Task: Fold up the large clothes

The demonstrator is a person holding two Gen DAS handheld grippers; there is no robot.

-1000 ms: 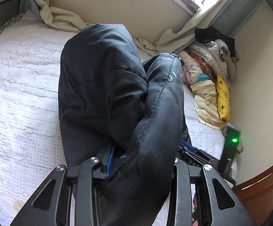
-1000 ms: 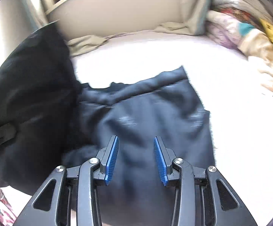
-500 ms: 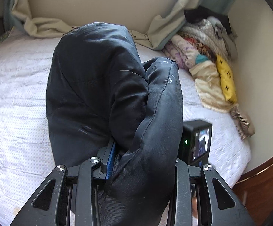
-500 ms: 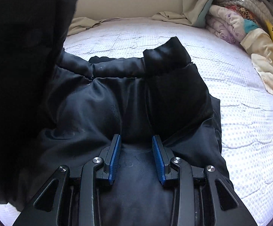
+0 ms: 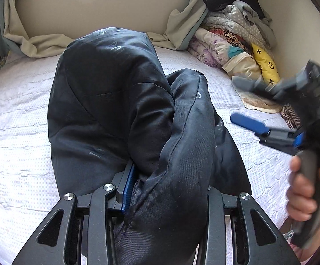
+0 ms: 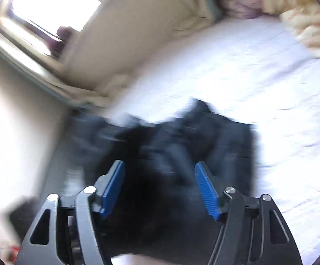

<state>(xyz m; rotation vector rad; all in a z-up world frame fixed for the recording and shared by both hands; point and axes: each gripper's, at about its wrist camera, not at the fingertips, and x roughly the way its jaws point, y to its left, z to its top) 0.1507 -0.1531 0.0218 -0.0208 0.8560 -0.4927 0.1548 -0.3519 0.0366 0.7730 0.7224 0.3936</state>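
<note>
Left hand-held gripper (image 5: 166, 190) pinches our bunched black jacket (image 5: 115, 110), jaws easing apart; right hand-held gripper (image 6: 160, 187), at three o'clock, opens empty above the bed (image 5: 16, 132).

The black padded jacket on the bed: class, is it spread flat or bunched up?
Bunched up. The jacket rises in thick rounded folds off the bed, a wad of it between the left gripper's pads.

Black jacket (image 5: 120, 110) of faintly shiny padded cloth, bedspread (image 5: 16, 132) of dimpled matt fabric

One black padded jacket (image 5: 120, 114), one bed (image 5: 16, 132), one heap of bedding (image 5: 232, 44), one curtain (image 5: 182, 19), two grippers.
</note>
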